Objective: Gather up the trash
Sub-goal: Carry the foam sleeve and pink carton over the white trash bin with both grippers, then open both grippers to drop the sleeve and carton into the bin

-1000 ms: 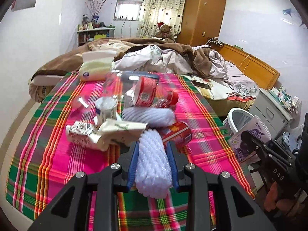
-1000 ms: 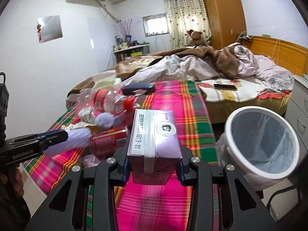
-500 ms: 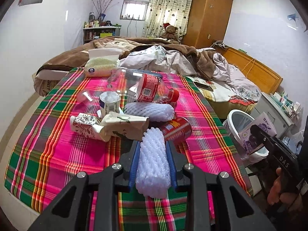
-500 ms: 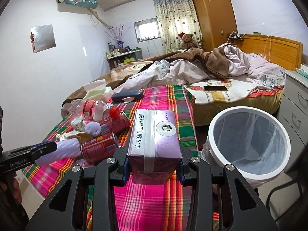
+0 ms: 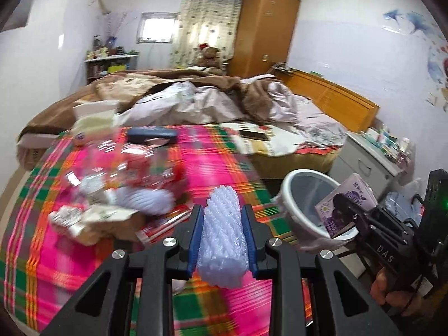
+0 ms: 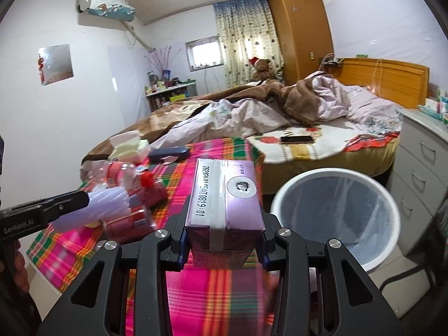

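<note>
My left gripper (image 5: 222, 218) is shut on a white foam net sleeve (image 5: 222, 238), held above the plaid-covered table (image 5: 212, 162). My right gripper (image 6: 224, 224) is shut on a purple drink carton (image 6: 224, 196), held near the rim of the white trash bin (image 6: 333, 218). In the left wrist view the carton (image 5: 344, 204) hangs over the bin (image 5: 305, 193). In the right wrist view the sleeve (image 6: 109, 204) and left gripper come in from the left. More trash lies on the table: a clear bottle with a red cap (image 6: 128, 173), a red can (image 6: 128, 221), another foam sleeve (image 5: 145, 198), crumpled wrappers (image 5: 92, 218).
A tissue pack (image 6: 128, 147) and a dark case (image 6: 168, 154) lie at the table's far end. An unmade bed (image 6: 252, 112) with a phone (image 6: 296, 139) stands behind. A white drawer unit (image 6: 420, 168) stands right of the bin, which stands off the table's right edge.
Both grippers have swung right toward the bin with their loads still held. The bin looms larger in the right wrist view, and the carton is now over the bin in the left wrist view.
</note>
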The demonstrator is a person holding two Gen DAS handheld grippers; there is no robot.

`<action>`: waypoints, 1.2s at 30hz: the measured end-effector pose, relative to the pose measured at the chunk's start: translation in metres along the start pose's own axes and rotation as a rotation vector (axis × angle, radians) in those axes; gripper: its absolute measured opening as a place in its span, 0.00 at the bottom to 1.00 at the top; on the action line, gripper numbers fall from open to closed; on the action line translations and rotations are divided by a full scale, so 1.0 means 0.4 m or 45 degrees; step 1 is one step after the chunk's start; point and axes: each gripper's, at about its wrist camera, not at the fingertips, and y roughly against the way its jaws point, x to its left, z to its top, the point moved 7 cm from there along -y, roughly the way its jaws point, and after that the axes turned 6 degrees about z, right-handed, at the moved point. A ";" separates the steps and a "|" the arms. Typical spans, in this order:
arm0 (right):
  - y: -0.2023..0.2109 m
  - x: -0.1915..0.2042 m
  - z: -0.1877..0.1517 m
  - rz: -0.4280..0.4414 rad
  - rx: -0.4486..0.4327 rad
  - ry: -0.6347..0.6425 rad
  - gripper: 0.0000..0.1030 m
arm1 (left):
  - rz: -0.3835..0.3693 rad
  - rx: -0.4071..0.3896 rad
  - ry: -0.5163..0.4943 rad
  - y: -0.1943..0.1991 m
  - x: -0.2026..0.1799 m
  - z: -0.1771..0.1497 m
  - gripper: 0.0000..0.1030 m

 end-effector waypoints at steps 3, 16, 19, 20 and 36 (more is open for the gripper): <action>0.009 -0.046 0.008 -0.047 -0.001 -0.013 0.37 | -0.069 -0.003 -0.039 -0.024 -0.072 0.022 0.28; 0.019 -0.215 -0.006 -0.217 0.047 -0.087 0.37 | -0.287 0.073 -0.194 -0.146 -0.352 0.035 0.28; 0.009 -0.242 -0.022 -0.243 0.083 -0.097 0.37 | -0.314 0.096 -0.213 -0.170 -0.394 0.030 0.28; 0.006 -0.249 -0.025 -0.247 0.094 -0.097 0.37 | -0.318 0.102 -0.224 -0.178 -0.406 0.028 0.28; -0.073 -0.379 -0.089 -0.274 0.301 -0.227 0.38 | -0.328 0.257 -0.295 -0.330 -0.510 -0.030 0.31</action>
